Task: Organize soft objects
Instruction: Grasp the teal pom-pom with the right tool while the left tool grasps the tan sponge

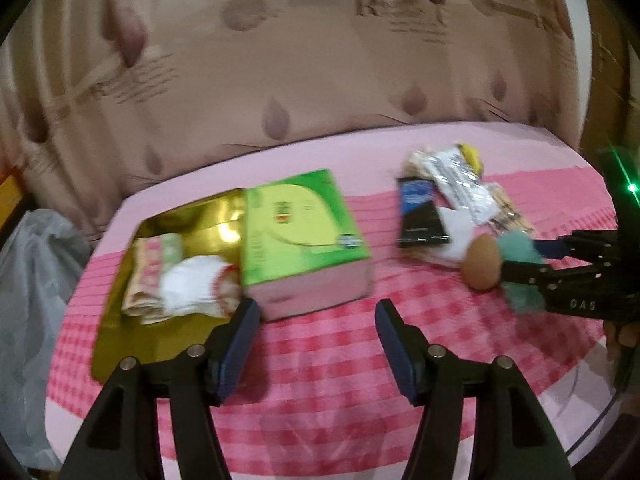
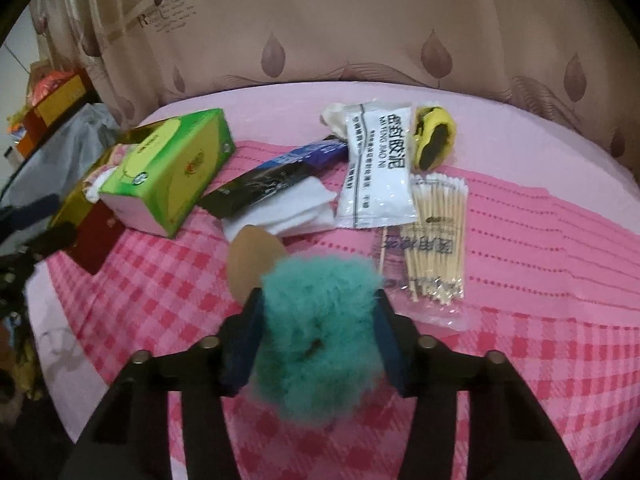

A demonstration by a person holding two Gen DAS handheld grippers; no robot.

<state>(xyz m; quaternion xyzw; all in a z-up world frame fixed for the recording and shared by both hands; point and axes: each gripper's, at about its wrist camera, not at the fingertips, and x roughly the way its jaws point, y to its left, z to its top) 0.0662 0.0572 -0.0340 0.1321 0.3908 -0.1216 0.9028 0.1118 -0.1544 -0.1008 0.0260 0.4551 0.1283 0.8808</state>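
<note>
My left gripper (image 1: pixel 316 340) hangs spread and empty beside the gold-lined tray (image 1: pixel 120 320) holding folded cloths, next to the green cardboard tissue box (image 1: pixel 304 236). My right gripper (image 2: pixel 318 334) pinches the fluffy teal pom-pom (image 2: pixel 320 344). Fur compresses; it could slip out, or I could bump the tan egg-shaped sponge (image 2: pixel 250 264) touching it. Only the right view shows the bundled cotton swabs (image 2: pixel 438 236) clearly.
</note>
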